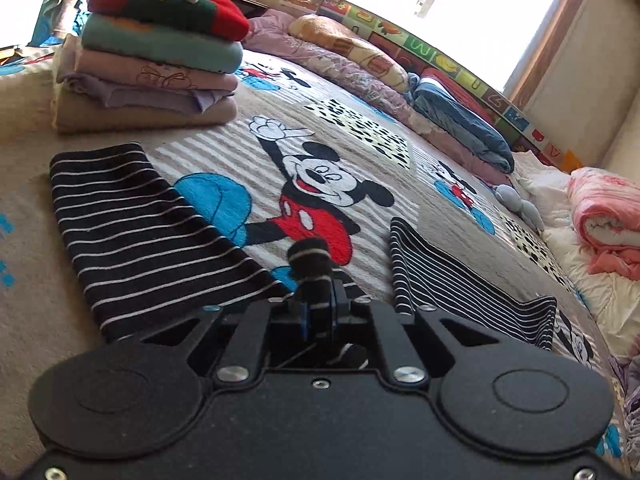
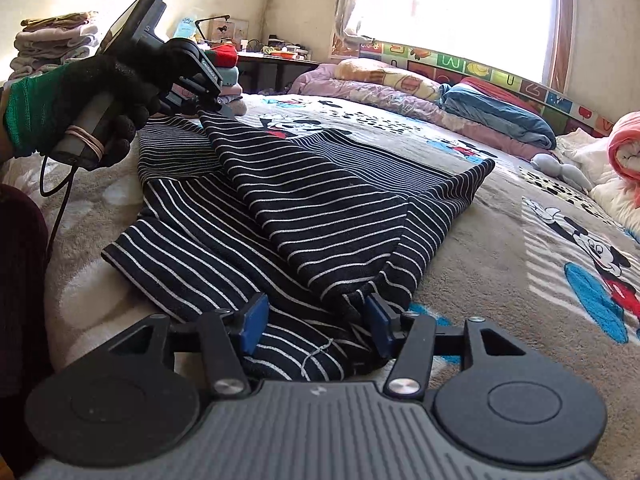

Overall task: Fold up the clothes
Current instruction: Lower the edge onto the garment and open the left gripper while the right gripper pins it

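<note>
A dark striped top is seen spread on a cartoon-print bedspread, one fold lifted toward 10 o'clock in the right wrist view. The lifted corner is pinched by the left gripper, its jaws closed on the cloth; in its own view a bunched tuft of striped fabric is shown clamped between the closed blue pads. That gripper is held by a gloved hand, the wrist cut off at the frame's left edge, a cable trailing below. The right gripper is shown with jaws apart, its blue pads set either side of the top's near hem without pressing it; the cloth under the gripper body is hidden.

In the left wrist view, two striped parts of the top are seen at 9 and 3 o'clock, their join hidden behind the gripper. A stack of folded clothes is placed at 11 o'clock, well apart from the top. Open bedspread is left between top and stack and toward 1 o'clock, bounded by rolled bedding along the far edge.

Letters are seen on a coloured panel under the window; a "W" can be read, the rest blurred. Small lettering on the left gripper cannot be made out.
</note>
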Demonstrator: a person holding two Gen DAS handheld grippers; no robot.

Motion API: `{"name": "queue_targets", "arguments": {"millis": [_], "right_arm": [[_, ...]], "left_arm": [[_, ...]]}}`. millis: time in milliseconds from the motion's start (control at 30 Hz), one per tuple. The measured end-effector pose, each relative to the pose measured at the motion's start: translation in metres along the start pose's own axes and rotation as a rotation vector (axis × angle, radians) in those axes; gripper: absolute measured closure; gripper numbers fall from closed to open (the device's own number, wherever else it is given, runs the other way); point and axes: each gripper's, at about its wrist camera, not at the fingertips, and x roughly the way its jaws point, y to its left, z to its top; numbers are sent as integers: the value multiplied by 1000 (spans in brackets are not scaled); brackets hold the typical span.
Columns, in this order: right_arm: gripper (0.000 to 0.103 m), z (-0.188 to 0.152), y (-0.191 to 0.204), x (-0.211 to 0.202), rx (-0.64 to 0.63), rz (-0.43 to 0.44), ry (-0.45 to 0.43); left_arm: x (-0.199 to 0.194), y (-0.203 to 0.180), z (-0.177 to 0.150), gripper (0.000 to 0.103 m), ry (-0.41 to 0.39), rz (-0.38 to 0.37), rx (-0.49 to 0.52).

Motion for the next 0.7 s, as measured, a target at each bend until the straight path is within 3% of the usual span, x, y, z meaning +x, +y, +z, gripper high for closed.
{"name": "queue_targets", "arguments": {"millis": [167,300,500,600,700], "right_arm": [[48,2,-2,-6,9,10,-24],[43,4,-2,-9,22,20,-62],[37,8,-6,-1,81,60,-70],[34,8,-10,9,131,91,-21],[33,8,-10,9,142,96,-12]], "left_arm": [[-4,1,-2,95,-20,100,-13],[5,1,-5,95,23,52,-23],[19,-8,-12,95,78,14,68],[3,-16,-9,99,-30,25,130],[-26,-18,0,99,-218,-25,113]]}}
